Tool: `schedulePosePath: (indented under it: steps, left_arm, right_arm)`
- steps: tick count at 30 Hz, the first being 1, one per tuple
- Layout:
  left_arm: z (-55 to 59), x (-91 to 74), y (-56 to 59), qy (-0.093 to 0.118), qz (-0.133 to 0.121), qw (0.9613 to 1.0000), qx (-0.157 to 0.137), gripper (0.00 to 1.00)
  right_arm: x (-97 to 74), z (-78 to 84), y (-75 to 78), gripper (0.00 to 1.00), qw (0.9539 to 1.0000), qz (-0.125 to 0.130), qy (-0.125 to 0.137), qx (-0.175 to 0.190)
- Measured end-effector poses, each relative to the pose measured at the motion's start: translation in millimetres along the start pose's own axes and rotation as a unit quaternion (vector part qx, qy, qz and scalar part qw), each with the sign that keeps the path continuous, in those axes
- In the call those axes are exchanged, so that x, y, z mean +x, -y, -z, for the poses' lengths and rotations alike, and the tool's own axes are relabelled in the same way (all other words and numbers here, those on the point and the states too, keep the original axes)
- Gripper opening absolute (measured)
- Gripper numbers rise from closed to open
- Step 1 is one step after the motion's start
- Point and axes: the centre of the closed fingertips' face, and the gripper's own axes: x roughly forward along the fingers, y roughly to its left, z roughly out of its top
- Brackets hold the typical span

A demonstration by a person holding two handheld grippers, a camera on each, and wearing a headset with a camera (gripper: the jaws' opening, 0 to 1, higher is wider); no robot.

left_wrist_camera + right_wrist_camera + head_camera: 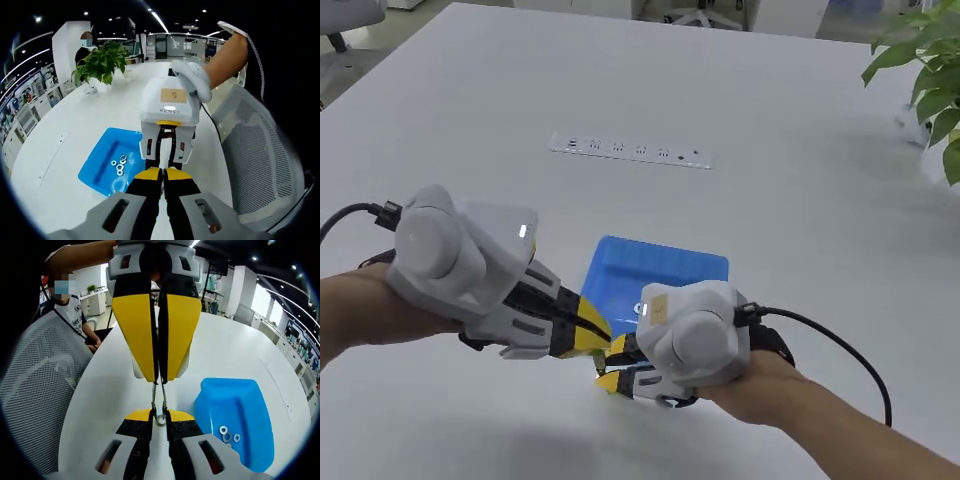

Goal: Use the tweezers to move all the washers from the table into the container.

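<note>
- The left hand-held gripper (159,376) has its yellow jaws pressed together on the tweezers (153,390). This squeeze is judged to be what keeps the two thin prongs drawn in.
- In the right gripper view the prongs run from those jaws toward the camera. A washer (160,420) sits at their tips.
- The right hand-held gripper (160,416) faces the left one nose to nose. Its jaws are narrow, one on each side of the tweezers' tips and the washer, and they appear to pinch the tips. Firm contact cannot be confirmed.
- This facing hold is judged to steady or seat the washer in the tweezers, since one gripper cannot adjust so small a part by itself.
- The container (660,262), a blue tray, lies on the tabletop (770,200) just beyond the meeting jaws. This keeps the carry short.
- Several washers (120,164) already lie grouped on the container floor, so the task is judged well along. How many remain cannot be determined.
- The held washer is over the tabletop just beside the container, not above it.
- Next requirement, as judged: the right jaws must let go without disturbing the washer, then the tweezers carry it over the rim.
- Risk: the washer is small and smooth and may slip from the tips during release.
</note>
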Motion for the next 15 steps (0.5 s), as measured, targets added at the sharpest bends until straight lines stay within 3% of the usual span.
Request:
schedulePosePath:
  steps: [15]
  left_arm:
    - [8.4,6.3,1.3,-0.002,0.010,0.9999,-0.009,0.05]
  right_arm:
    - [8.3,6.6,-2.8,0.13,0.9999,-0.008,0.000,0.015]
